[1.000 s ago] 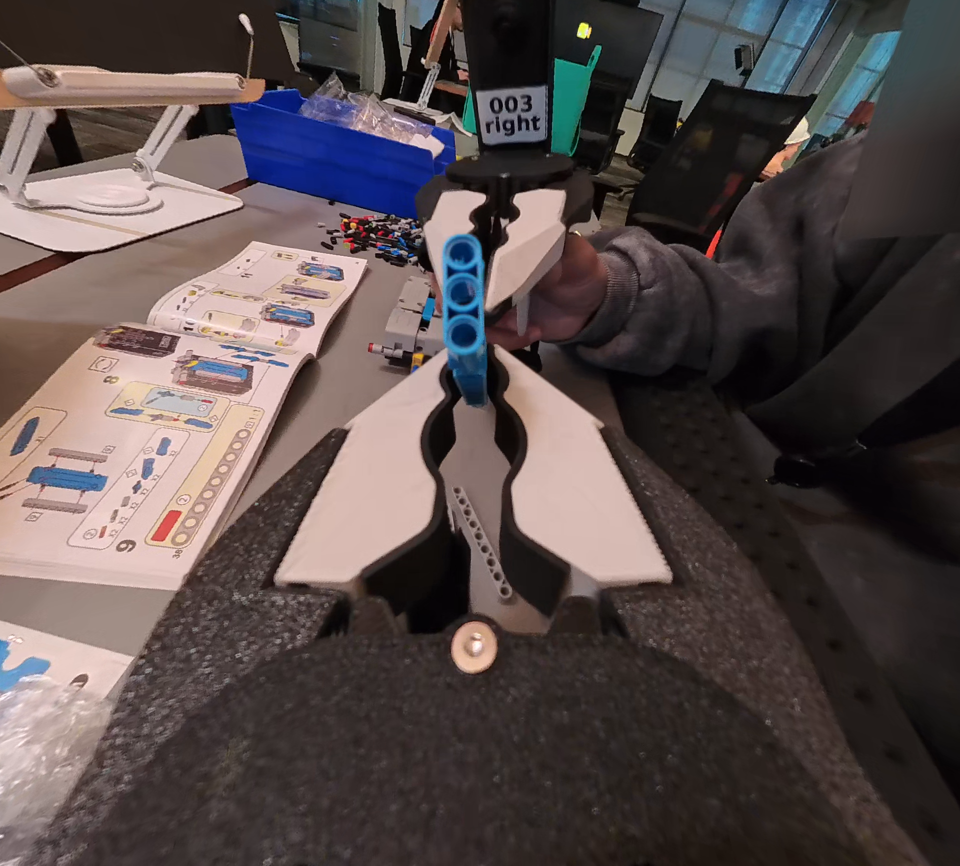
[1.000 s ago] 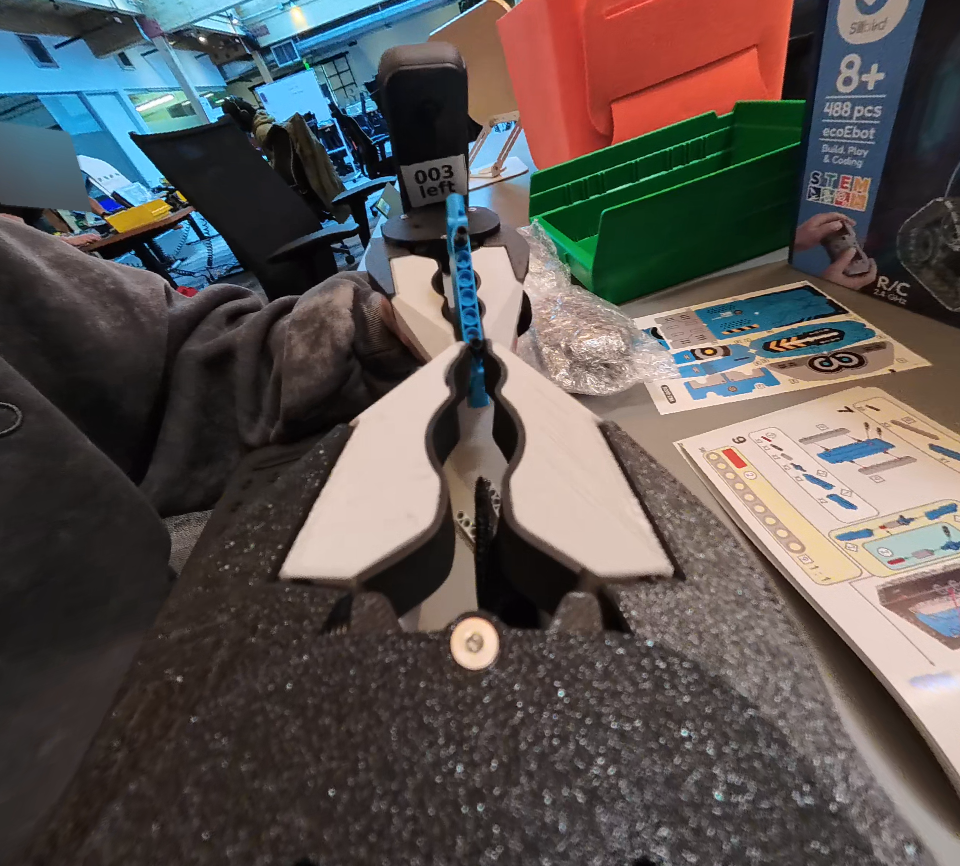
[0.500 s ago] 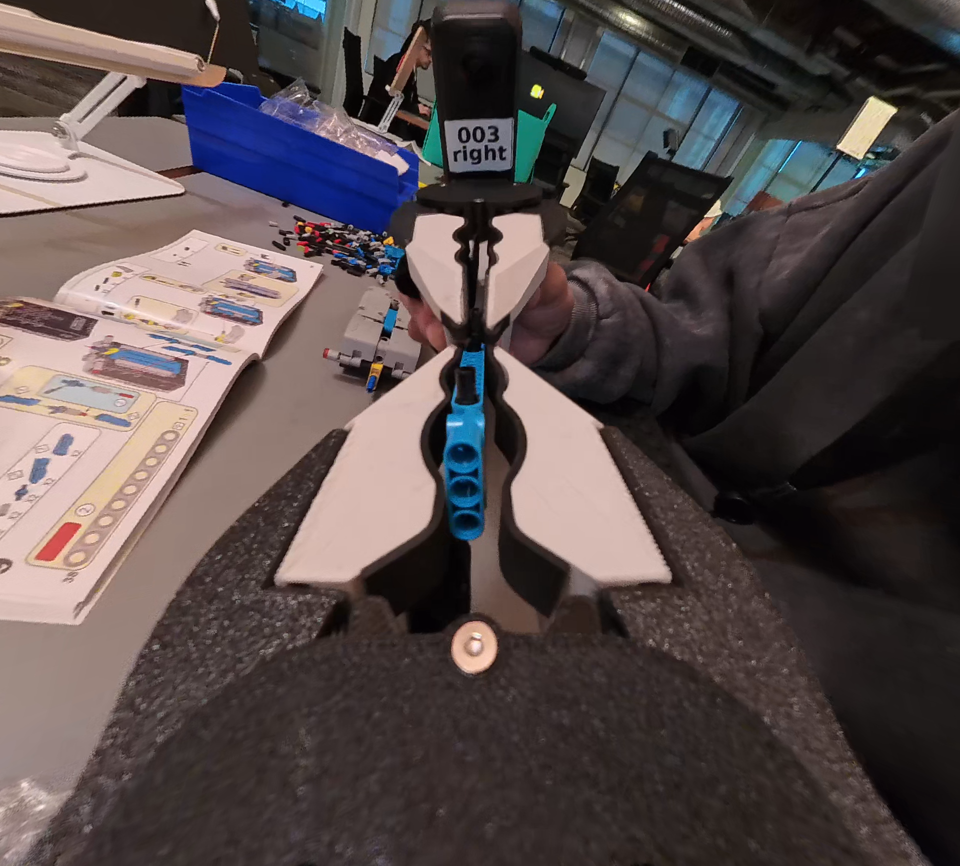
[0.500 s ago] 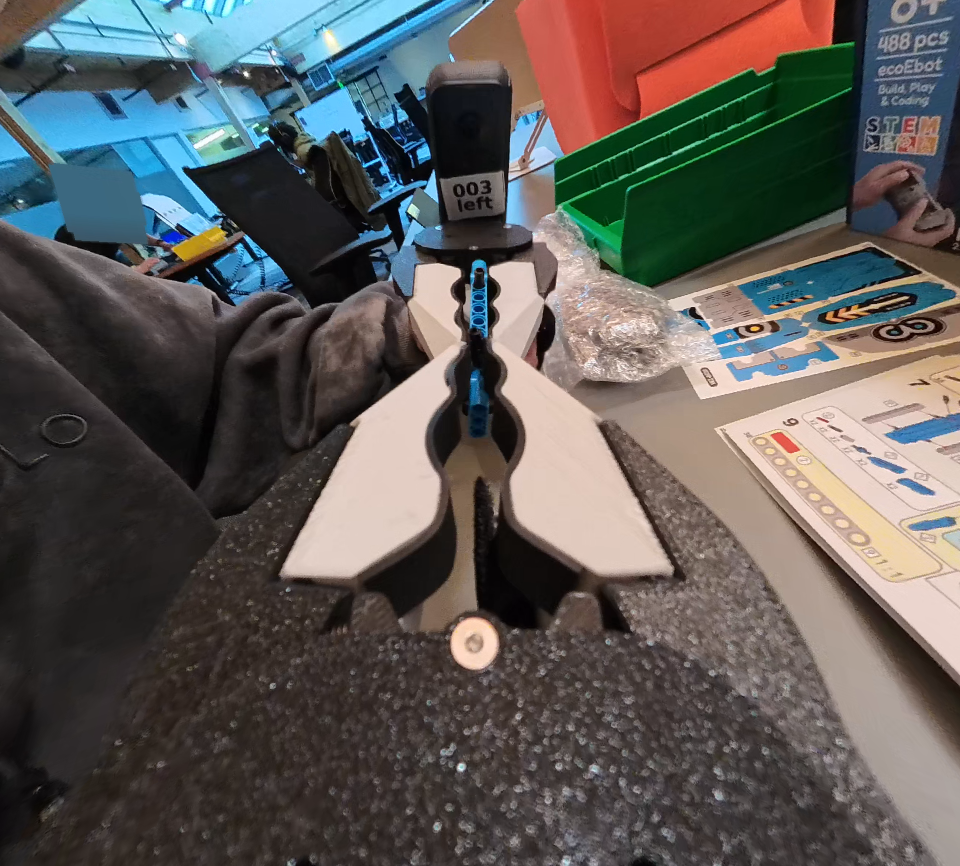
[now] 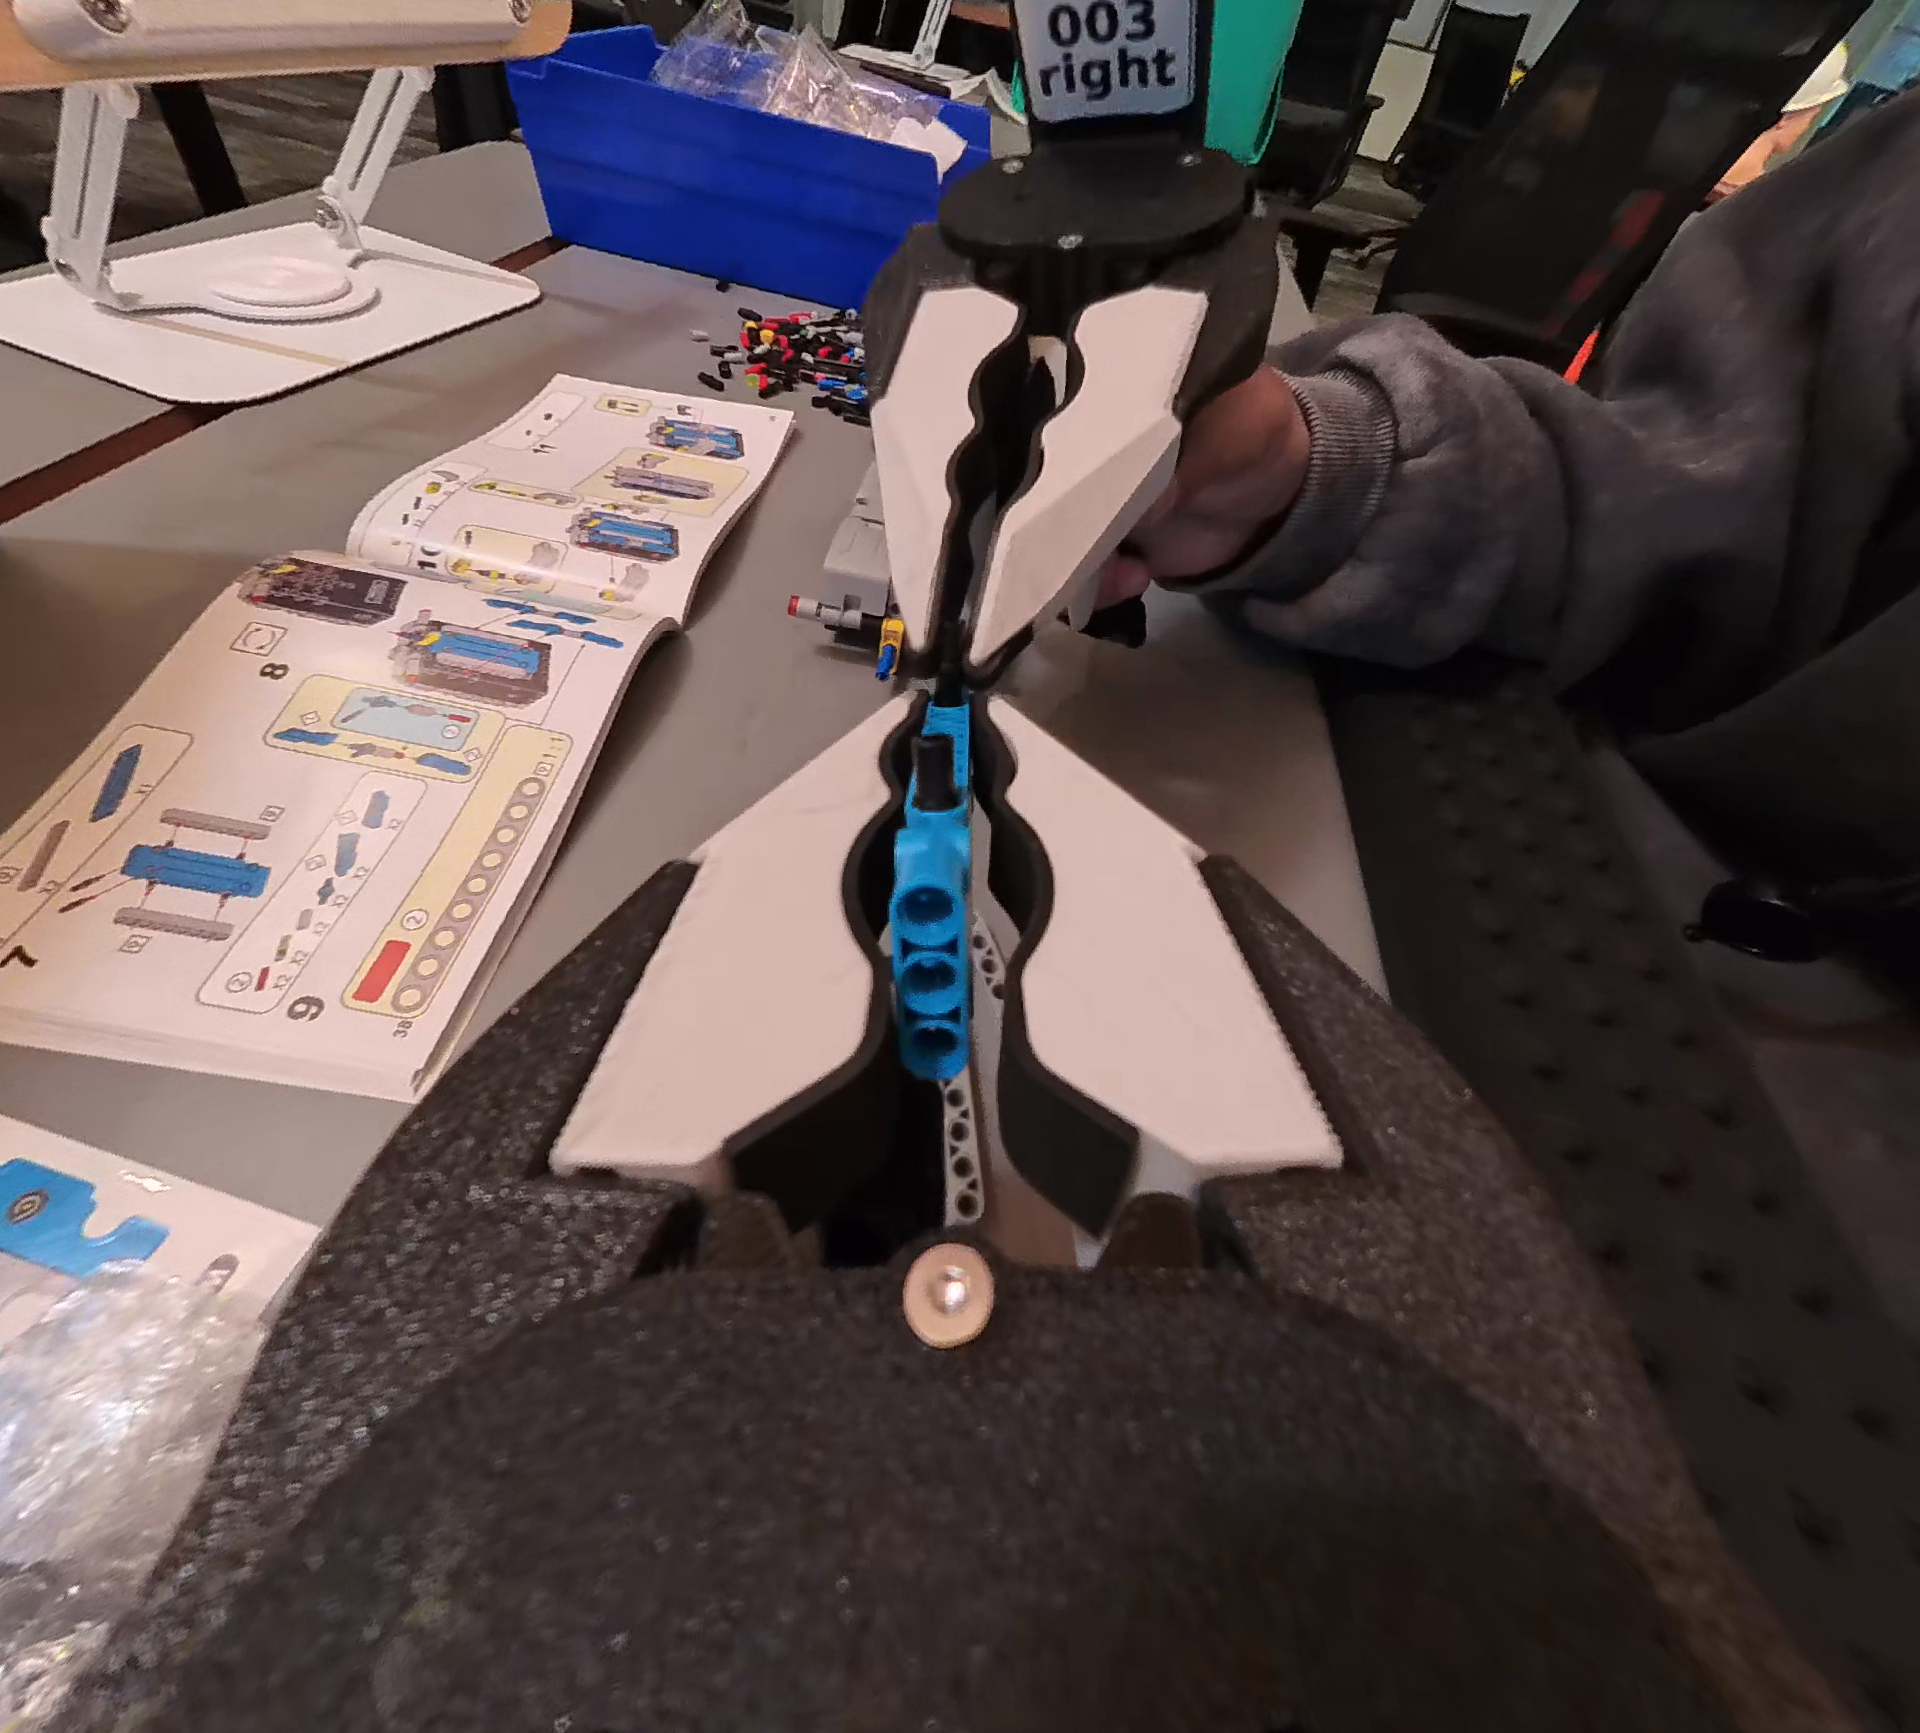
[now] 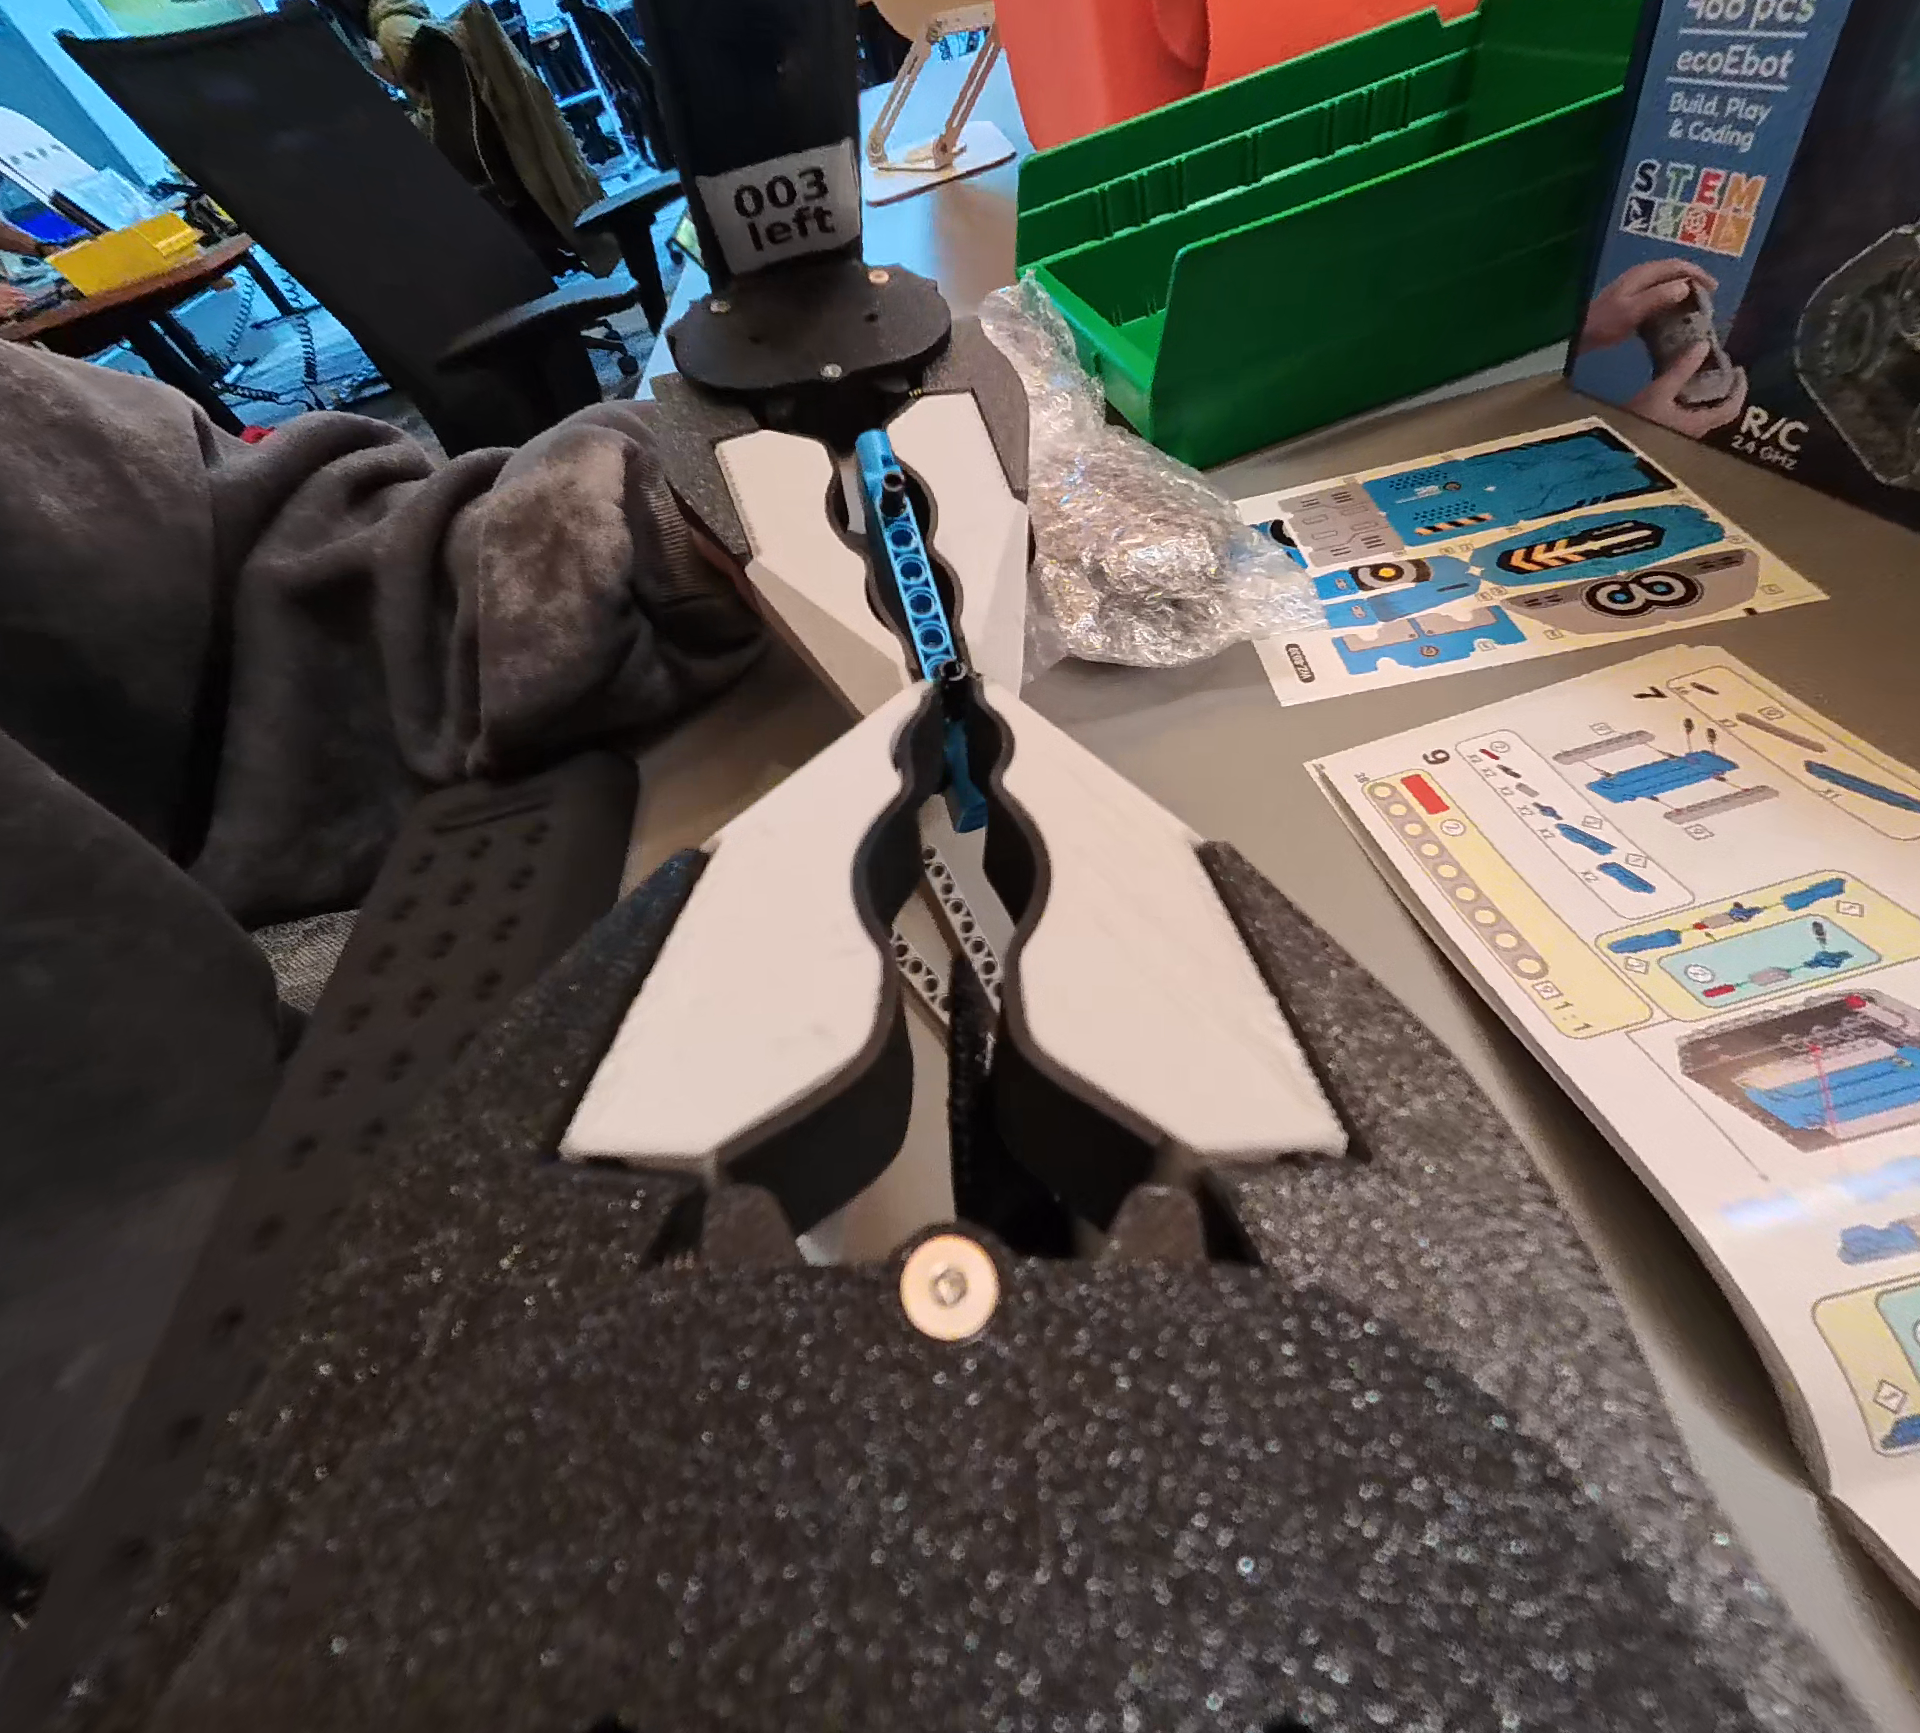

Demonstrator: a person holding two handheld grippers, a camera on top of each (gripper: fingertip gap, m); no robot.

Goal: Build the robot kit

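My left gripper (image 5: 940, 707) pinches a blue beam (image 5: 928, 935), centre frame. My right gripper (image 6: 951, 696) nips a black pin (image 6: 953, 696) at the beam's tip. Both look light, stiff, slippery plastic; I'd grip the flat sides.

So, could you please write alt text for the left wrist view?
The left claw is shut on a blue beam, tip to tip with the right claw. An open booklet lies left on the grey table.

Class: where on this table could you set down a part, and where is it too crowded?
Bare grey table lies between the white stand and the open booklet, and between booklet and the left gripper and right gripper, both shut on a blue beam. Crowded: the loose parts by the blue bin.
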